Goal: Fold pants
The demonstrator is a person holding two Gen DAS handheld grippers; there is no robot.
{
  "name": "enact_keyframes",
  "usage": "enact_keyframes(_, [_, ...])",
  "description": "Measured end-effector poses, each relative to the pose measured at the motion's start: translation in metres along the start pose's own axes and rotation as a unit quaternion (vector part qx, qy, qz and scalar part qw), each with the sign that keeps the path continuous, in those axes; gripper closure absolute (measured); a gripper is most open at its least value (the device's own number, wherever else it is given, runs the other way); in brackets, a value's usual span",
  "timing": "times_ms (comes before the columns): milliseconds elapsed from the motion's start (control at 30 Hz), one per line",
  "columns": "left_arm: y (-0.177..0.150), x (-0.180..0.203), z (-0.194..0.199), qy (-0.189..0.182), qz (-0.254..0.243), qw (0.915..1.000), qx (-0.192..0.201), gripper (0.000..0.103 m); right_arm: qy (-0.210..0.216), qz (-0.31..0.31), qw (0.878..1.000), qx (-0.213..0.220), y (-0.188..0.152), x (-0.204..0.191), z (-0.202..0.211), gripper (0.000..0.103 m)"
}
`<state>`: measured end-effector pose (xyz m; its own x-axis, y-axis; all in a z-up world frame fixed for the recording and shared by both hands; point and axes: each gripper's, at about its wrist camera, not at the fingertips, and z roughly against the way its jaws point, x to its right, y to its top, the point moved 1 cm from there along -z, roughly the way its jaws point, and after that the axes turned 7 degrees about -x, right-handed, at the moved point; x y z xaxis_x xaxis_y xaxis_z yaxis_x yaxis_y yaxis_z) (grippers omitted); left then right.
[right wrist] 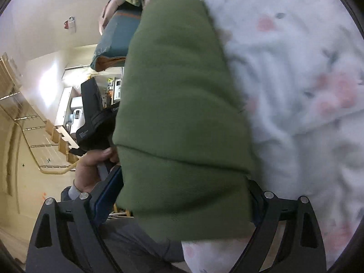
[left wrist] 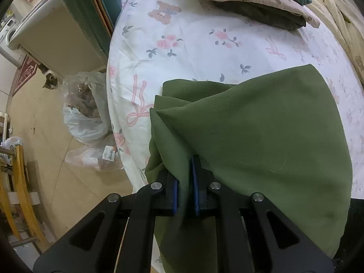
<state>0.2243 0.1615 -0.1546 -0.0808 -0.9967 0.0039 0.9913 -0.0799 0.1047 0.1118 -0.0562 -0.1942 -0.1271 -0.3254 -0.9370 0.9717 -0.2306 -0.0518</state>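
The olive green pants (left wrist: 261,132) lie bunched on the flowered white bedsheet (left wrist: 193,45), near its left edge. My left gripper (left wrist: 185,179) is shut on a fold of the green cloth, pinched between its blue pads. In the right wrist view the pants (right wrist: 179,113) fill the middle as a thick folded bundle. My right gripper (right wrist: 182,195) has its jaws wide apart on either side of that bundle; the left blue pad (right wrist: 109,193) shows beside the cloth and the right finger is mostly hidden behind it. The left gripper and the hand holding it show at the left (right wrist: 95,122).
A stack of folded clothes (left wrist: 254,2) lies at the far side of the bed, with a cream quilt (left wrist: 341,22) at the right. Plastic bags (left wrist: 86,113) and a cat (left wrist: 51,82) are on the floor left of the bed. A yellow rack (left wrist: 20,182) stands at far left.
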Motion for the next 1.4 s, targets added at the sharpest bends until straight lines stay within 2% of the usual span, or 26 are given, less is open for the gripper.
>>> enact_keyframes(33, [0.000,0.000,0.000,0.001,0.001,1.0000,0.000,0.093,-0.004,0.002,1.000,0.017,0.002,-0.003,0.006,0.032])
enact_keyframes(67, [0.001,0.001,0.000,0.003,0.002,1.0000,0.000,0.093,-0.016,0.003,0.999,0.030,0.005,-0.007,0.010,0.056])
enact_keyframes(133, [0.000,0.003,0.001,0.003,0.001,1.0000,-0.001,0.093,-0.048,0.023,0.998,0.042,0.012,-0.020,0.013,0.078])
enact_keyframes(167, [0.000,0.005,0.001,0.002,0.001,1.0000,0.000,0.093,-0.059,0.039,0.997,0.044,0.014,-0.027,0.020,0.083])
enact_keyframes(300, [-0.005,0.009,0.008,-0.026,0.011,0.9996,-0.008,0.093,-0.082,0.126,0.988,0.029,0.026,-0.062,0.040,0.090])
enact_keyframes(433, [-0.017,0.036,0.015,-0.096,0.015,0.9948,-0.033,0.093,-0.098,0.187,0.977,0.012,0.058,-0.078,0.100,0.091])
enact_keyframes(500, [-0.026,0.067,0.021,-0.115,-0.010,0.9926,-0.037,0.092,-0.120,0.206,0.971,0.006,0.076,-0.069,0.137,0.091])
enact_keyframes(600, [-0.036,0.112,0.024,-0.137,-0.063,0.9877,-0.041,0.090,-0.163,0.202,0.966,0.008,0.106,-0.045,0.184,0.092])
enact_keyframes(633, [-0.040,0.126,0.022,-0.136,-0.080,0.9863,-0.047,0.090,-0.156,0.172,0.973,-0.008,0.116,-0.025,0.200,0.092])
enact_keyframes(667, [-0.042,0.138,0.020,-0.130,-0.089,0.9861,-0.053,0.090,-0.159,0.159,0.974,-0.017,0.119,-0.015,0.205,0.092])
enact_keyframes(733, [-0.044,0.154,0.014,-0.123,-0.099,0.9856,-0.060,0.090,-0.202,0.144,0.968,-0.020,0.122,0.007,0.208,0.091])
enact_keyframes(800, [-0.046,0.162,0.008,-0.105,-0.104,0.9867,-0.067,0.089,-0.202,0.109,0.973,-0.020,0.122,0.030,0.208,0.087])
enact_keyframes(867, [-0.046,0.165,0.008,-0.094,-0.118,0.9862,-0.067,0.086,-0.209,0.088,0.974,-0.013,0.118,0.041,0.213,0.078])
enact_keyframes(900, [-0.046,0.165,0.009,-0.088,-0.126,0.9857,-0.069,0.078,-0.211,0.086,0.974,-0.011,0.116,0.043,0.218,0.076])
enact_keyframes(933, [-0.046,0.161,0.011,-0.079,-0.131,0.9856,-0.073,0.060,-0.217,0.085,0.972,-0.007,0.114,0.040,0.223,0.071])
enact_keyframes(967, [-0.045,0.156,0.013,-0.067,-0.128,0.9866,-0.076,0.052,-0.224,0.086,0.971,0.001,0.112,0.038,0.229,0.060])
enact_keyframes(1000, [-0.045,0.147,0.016,-0.059,-0.123,0.9879,-0.074,0.037,-0.223,0.084,0.971,0.009,0.108,0.037,0.235,0.051])
enact_keyframes(1033, [-0.046,0.136,0.021,-0.057,-0.114,0.9893,-0.070,0.032,-0.217,0.078,0.973,0.017,0.107,0.035,0.237,0.040])
enact_keyframes(1067, [-0.047,0.124,0.027,-0.062,-0.106,0.9903,-0.065,0.032,-0.208,0.067,0.975,0.030,0.105,0.031,0.244,0.033])
enact_keyframes(1167, [-0.044,0.091,0.041,-0.060,-0.063,0.9957,-0.031,0.032,-0.184,0.045,0.980,0.056,0.091,0.036,0.255,0.030])
enact_keyframes(1233, [-0.034,0.078,0.051,-0.087,-0.029,0.9958,-0.004,0.032,-0.179,0.027,0.981,0.070,0.084,0.040,0.249,0.026])
enact_keyframes(1267, [-0.029,0.072,0.057,-0.105,-0.011,0.9944,0.014,0.032,-0.171,0.014,0.982,0.076,0.082,0.044,0.246,0.020])
enact_keyframes(1300, [-0.021,0.069,0.062,-0.126,0.001,0.9916,0.031,0.031,-0.156,0.002,0.984,0.085,0.080,0.047,0.243,0.019])
enact_keyframes(1367, [-0.003,0.071,0.068,-0.211,0.022,0.9756,0.057,0.016,-0.129,-0.030,0.986,0.103,0.077,0.056,0.237,0.013])
enact_keyframes(1400, [0.001,0.073,0.066,-0.227,0.024,0.9718,0.058,0.008,-0.120,-0.044,0.986,0.108,0.076,0.062,0.232,0.013])
